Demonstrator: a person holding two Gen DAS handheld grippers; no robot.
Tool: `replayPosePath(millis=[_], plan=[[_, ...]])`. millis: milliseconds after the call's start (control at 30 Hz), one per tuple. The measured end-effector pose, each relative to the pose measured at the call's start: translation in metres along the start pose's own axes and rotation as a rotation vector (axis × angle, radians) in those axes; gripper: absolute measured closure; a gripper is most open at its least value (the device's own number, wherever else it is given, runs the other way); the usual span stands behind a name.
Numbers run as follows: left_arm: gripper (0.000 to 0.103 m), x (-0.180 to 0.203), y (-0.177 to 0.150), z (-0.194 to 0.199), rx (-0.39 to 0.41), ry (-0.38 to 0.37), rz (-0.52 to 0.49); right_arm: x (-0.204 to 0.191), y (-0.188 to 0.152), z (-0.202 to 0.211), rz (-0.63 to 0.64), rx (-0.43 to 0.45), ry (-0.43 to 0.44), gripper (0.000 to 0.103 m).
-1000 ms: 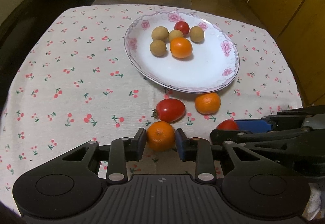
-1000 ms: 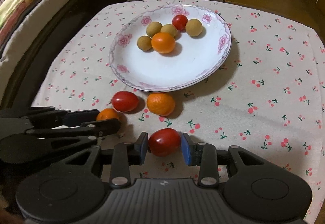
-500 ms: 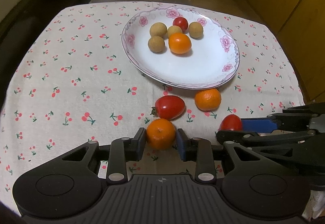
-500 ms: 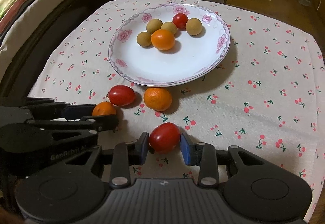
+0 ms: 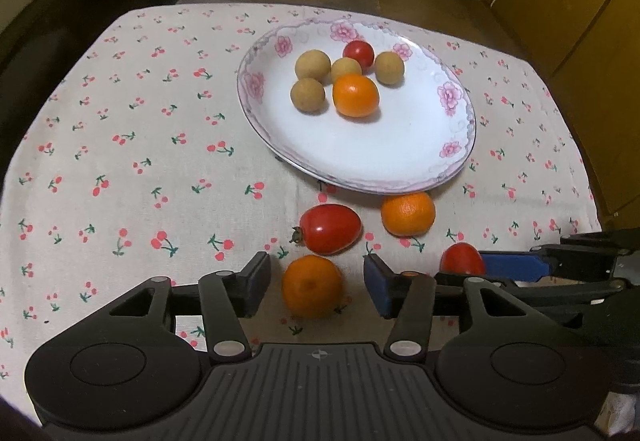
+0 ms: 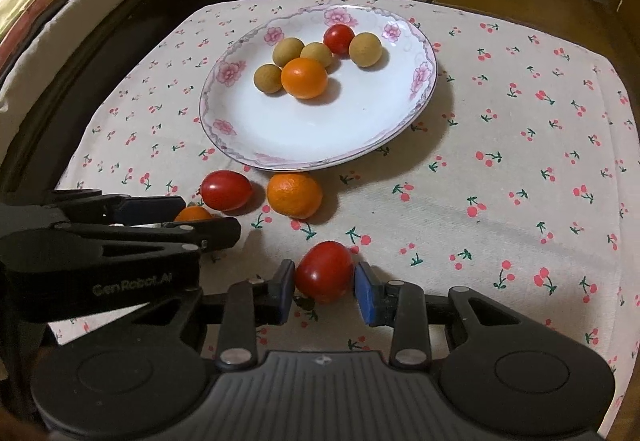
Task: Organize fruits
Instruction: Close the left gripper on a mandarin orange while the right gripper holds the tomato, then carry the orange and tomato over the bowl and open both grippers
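both grippers are parked at the near edge of the table, each straddling a fruit. the left gripper [image 5: 316,281] has its jaws spread with clear gaps either side of a small orange [image 5: 312,286] sitting on the cloth, so nothing is held. the right gripper [image 6: 325,287] brackets a red tomato [image 6: 325,271]; the left pad looks like it's touching, the right has a sliver of gap, so i'd call it not clamped yet.

tip for the step: centre each fruit between the pads, close slowly, and go easy on the tomato. its skin is glossy, smooth and probably soft, while the orange is dimpled and firmer. both are round and will roll on the cherry-print tablecloth [image 5: 120,145].

target is presumably the glazed floral plate [image 6: 240,145] toward the far edge.
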State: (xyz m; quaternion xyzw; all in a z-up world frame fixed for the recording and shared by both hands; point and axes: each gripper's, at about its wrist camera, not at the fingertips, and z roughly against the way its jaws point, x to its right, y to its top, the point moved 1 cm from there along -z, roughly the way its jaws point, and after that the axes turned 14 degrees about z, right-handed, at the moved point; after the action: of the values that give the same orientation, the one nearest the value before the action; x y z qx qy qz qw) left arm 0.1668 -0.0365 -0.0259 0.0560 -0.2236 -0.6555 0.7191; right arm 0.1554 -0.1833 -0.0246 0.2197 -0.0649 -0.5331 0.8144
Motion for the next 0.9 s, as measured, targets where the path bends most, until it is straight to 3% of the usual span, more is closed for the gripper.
replayPosePath(millis=[333,667,900], plan=[[0.062,0.002,-0.006,0.002,0.001,0.018,-0.032,-0.001,-0.002,0.001,0.019,0.005,-0.013,0.070],[0.063,0.007,-0.005,0.021,0.032,-0.019,-0.050,-0.006,0.000,0.017,0.049,0.040,-0.025,0.071],[0.063,0.015,0.014,0.033,0.073,-0.050,-0.034,-0.001,0.017,0.030,0.036,0.087,-0.036,0.071]])
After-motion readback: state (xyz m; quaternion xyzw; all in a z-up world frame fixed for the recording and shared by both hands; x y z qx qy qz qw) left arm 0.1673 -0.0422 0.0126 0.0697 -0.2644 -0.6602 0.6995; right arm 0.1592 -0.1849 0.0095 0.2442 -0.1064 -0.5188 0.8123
